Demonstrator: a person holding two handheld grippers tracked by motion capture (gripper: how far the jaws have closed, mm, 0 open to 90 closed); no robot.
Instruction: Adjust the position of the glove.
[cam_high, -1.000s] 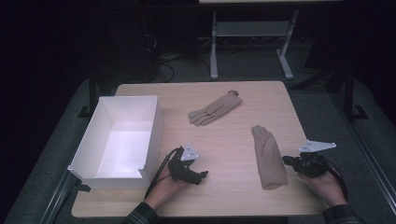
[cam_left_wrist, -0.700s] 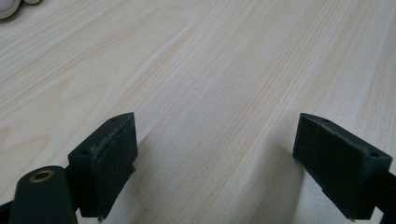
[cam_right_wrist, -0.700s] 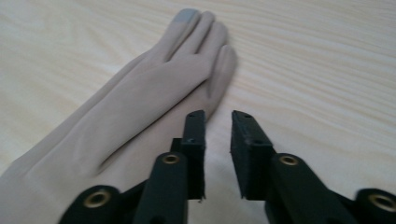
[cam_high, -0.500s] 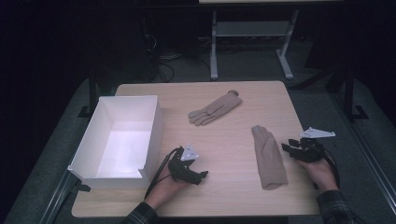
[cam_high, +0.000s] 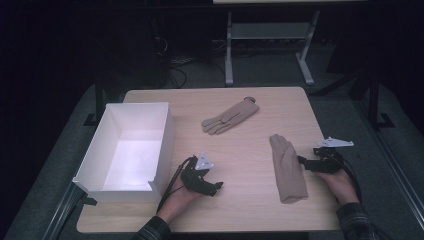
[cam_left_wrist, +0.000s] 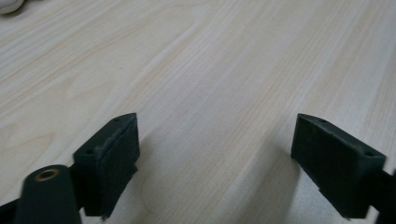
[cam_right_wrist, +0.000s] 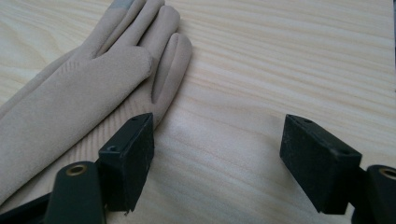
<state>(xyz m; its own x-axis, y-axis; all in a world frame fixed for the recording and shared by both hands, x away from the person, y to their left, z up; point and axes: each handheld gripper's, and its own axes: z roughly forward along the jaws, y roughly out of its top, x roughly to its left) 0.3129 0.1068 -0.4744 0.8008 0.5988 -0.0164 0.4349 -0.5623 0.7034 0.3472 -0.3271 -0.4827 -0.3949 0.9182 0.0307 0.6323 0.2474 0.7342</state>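
Two tan gloves are seen on the wooden table (cam_high: 240, 200), and neither has been put away yet. The near glove (cam_high: 287, 167) is laid flat at the right side of the table. The far glove (cam_high: 230, 117) is laid near the middle, closer to the back edge. A white box (cam_high: 165, 135) is stood at the left side, and nothing can be seen inside it.

The right gripper (cam_high: 303, 161) is held just beside the near glove. In the right gripper view its jaws are spread apart, and one jaw is placed at the edge of the near glove (cam_right_wrist: 79, 102), but the glove is not pinched yet. The left gripper (cam_high: 215, 187) is rested on bare wood near the box, and its jaws are spread apart too, with nothing between them.

It is judged that the job is only at its start. Both gloves are probably meant to be picked up and dropped into the box, so almost all of the work is left.
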